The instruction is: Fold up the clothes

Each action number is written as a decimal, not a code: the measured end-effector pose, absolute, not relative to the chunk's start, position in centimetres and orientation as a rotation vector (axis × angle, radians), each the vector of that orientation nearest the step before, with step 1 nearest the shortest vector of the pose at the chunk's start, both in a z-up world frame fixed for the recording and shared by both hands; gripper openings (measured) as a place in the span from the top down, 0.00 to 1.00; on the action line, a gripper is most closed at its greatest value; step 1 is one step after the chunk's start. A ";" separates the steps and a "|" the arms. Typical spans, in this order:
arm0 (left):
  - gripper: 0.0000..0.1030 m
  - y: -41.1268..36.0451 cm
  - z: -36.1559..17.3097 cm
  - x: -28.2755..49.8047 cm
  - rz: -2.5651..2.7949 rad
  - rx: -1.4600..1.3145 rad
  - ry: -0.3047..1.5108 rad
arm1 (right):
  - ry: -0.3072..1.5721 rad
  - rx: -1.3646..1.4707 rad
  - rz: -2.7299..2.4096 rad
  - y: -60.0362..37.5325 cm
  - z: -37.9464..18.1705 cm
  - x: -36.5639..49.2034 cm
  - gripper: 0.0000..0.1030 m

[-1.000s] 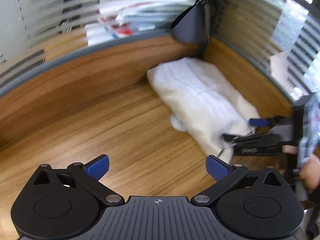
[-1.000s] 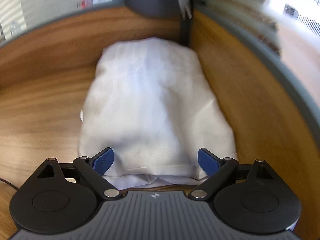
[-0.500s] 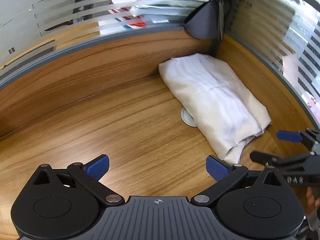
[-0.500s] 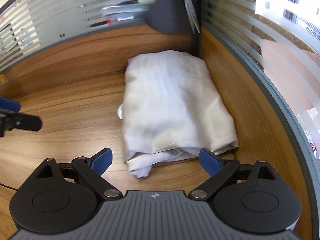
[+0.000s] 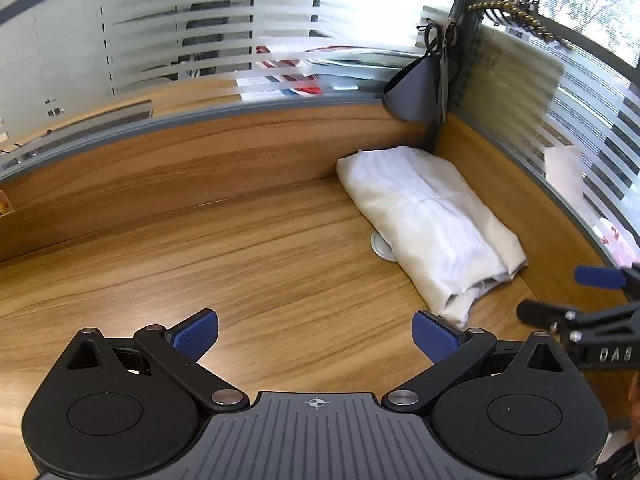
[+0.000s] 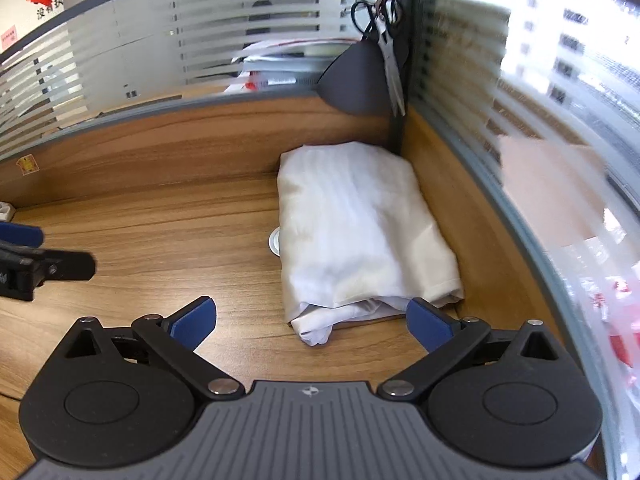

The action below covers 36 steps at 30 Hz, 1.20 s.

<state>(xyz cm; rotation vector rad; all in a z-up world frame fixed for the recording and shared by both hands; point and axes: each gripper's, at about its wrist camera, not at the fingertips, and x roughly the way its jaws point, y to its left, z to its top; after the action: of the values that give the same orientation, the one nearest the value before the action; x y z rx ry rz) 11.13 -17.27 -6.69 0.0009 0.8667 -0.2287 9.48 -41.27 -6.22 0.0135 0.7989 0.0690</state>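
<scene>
A folded white garment (image 5: 430, 224) (image 6: 360, 232) lies on the wooden desk, tucked into the far right corner against the partitions. Loose layers stick out at its near end. My left gripper (image 5: 316, 334) hovers open over bare desk, left of and nearer than the garment, nothing between its blue pads. My right gripper (image 6: 310, 322) is open too, just short of the garment's near end, its right pad (image 6: 426, 322) close to the cloth edge. Each gripper shows at the edge of the other's view: right gripper (image 5: 576, 294), left gripper (image 6: 36, 256).
A wooden desk (image 5: 240, 264) is bounded by wood-and-frosted-glass partitions (image 5: 200, 80) at the back and right. A grey pouch (image 6: 356, 84) and scissors (image 6: 390, 56) hang at the corner post. A round white cable grommet (image 5: 380, 246) peeks out beside the garment.
Both grippers have pulled back from the garment, which now lies farther off in both views. The right gripper, earlier right at the cloth's near edge, is clear of it.
</scene>
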 end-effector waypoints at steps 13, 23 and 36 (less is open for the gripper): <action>0.00 -12.4 -5.2 5.9 -0.281 -0.003 0.829 | 0.739 -0.005 -0.004 -35.2 -3.7 4.0 0.01; 0.00 -7.2 -4.0 2.9 -0.341 0.109 0.822 | 0.738 0.133 -0.130 -29.1 -3.8 0.6 0.01; 0.00 -0.8 -4.3 -0.9 -0.400 0.252 0.784 | 0.727 0.167 -0.206 -21.0 -4.7 -2.5 0.01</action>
<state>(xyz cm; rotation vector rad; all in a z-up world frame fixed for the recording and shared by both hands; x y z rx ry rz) -0.93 -0.76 -4.28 0.2524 0.7837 -0.3996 -2.45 -20.99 -4.67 0.1671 0.7268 -0.2062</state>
